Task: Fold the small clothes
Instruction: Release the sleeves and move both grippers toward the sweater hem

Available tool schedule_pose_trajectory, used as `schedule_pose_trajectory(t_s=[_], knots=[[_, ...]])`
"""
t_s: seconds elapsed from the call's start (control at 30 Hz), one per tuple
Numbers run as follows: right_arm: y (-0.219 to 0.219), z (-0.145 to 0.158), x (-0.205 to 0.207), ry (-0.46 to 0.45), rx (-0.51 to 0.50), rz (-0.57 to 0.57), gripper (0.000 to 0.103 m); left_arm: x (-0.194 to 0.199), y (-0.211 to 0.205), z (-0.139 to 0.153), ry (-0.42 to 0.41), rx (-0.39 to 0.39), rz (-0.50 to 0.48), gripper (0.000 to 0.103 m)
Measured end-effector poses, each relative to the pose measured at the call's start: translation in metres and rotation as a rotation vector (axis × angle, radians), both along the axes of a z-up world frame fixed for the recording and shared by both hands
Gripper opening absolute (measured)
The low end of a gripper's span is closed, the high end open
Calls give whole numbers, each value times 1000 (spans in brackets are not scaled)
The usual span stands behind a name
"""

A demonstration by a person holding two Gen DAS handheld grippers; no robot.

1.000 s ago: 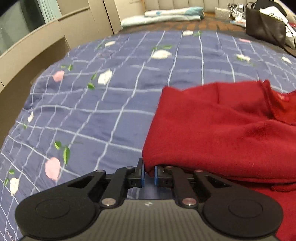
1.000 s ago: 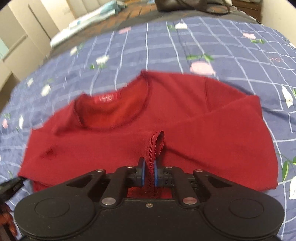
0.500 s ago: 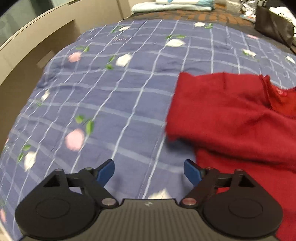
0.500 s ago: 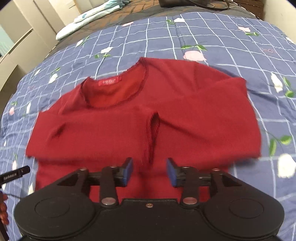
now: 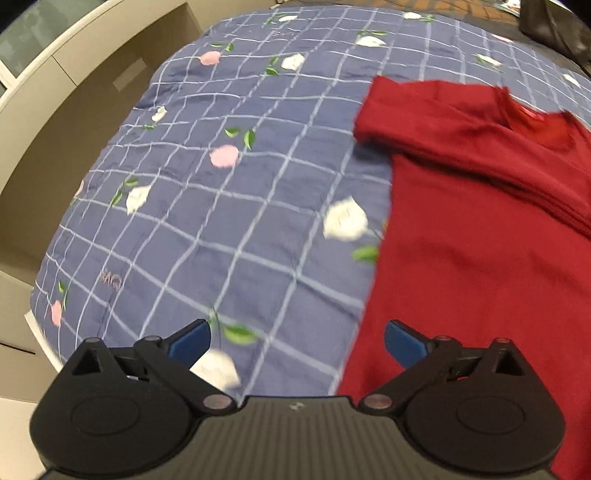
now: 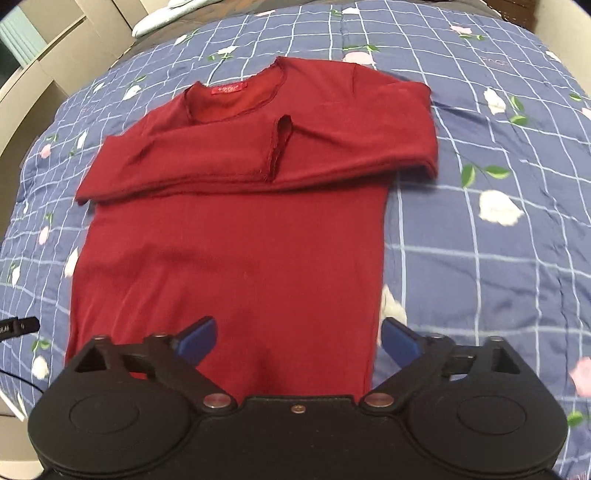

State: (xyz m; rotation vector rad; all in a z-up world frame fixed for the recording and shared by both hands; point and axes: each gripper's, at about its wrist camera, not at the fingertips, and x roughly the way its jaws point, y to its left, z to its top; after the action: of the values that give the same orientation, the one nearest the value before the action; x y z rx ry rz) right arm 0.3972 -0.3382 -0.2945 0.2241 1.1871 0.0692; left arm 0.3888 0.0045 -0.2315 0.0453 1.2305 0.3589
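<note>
The dark red long-sleeved knit top lies flat on the blue checked quilt with a flower print, neckline toward the quilt's far edge and hem toward the near edge, under both cameras. Both sleeves are already folded across the chest, their cuffs meeting near the middle just below the neckline and its red label.

The right gripper hangs over the lower body of the top with its jaws spread wide and nothing between them. The left gripper is likewise spread and empty, over the quilt just beside the top's left side edge.

The step in hand looks like the lengthwise fold: hem up to the shoulders. To do it well, I would have each gripper pinch one hem corner, through both layers of the knit (a single layer would let the back panel lag and bunch). Lift only enough to clear the quilt, carry both corners together toward the far edge at the same pace, and lay the hem level with the shoulder line so the crossed sleeves are not dragged out. The soft knit will likely sag between the two pinches, so keeping it lightly taut should help.

No container is plainly in view, only a dark shape beyond the quilt's far edge that is too cropped to identify.
</note>
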Motion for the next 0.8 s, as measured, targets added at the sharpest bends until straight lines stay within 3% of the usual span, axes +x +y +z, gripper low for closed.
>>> schedule_pose_trajectory(t_s=[0.33,0.57,0.8], knots=[[30,17,-61,-4,-41,12,102,-50,-31,10,49,-30,-140,102],[67,23,-128,-26,-170,138,102,-90,-27,23,14,-48,-156,102],[83,-1,-189,75,-166,143,102,-126,-17,24,54,-27,-181,102]])
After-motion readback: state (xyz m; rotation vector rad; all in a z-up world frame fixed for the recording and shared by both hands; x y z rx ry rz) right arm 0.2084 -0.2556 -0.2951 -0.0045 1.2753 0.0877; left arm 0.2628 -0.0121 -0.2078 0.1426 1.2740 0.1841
